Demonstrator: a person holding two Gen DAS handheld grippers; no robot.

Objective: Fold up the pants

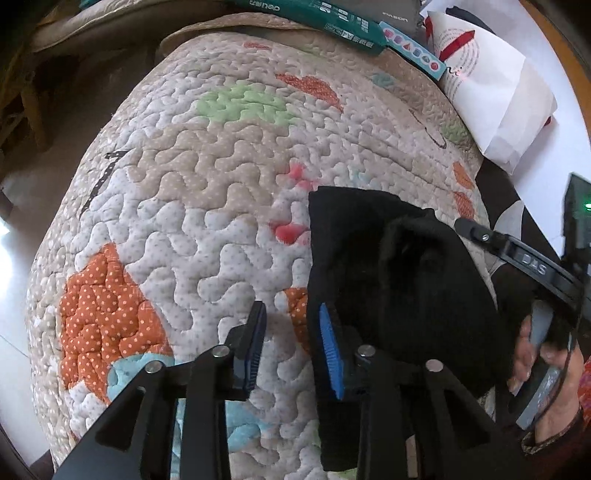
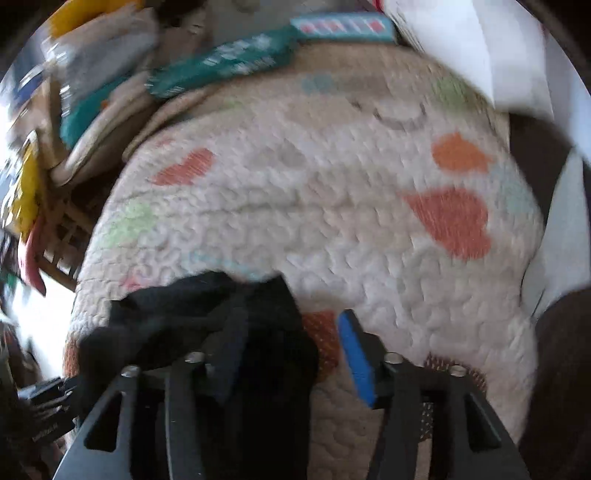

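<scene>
No container holding anything can be made out; only a wooden lattice frame, possibly a basket, is seen far to the left of the right gripper, and its contents cannot be told. The black pants are bunched on the quilted cover. In the left wrist view the left gripper is held with a narrow gap between its fingers; only quilt shows in that gap, and the pants lie against the outer side of the blue-padded finger, nothing being gripped. In the right wrist view the right gripper's fingers stand moderately apart; black cloth is draped over the left finger and into part of the gap, while the blue pad is kept clear of it, so no grip is shown. Ahead of both pairs of fingers a broad stretch of bare quilt is left open. The quilt's far edge is bordered by a teal box and a white paper bag. The right wrist view is blurred, and the pants' lower part is hidden behind the gripper frames. A hand on the other gripper's handle is cut off at the right.
</scene>
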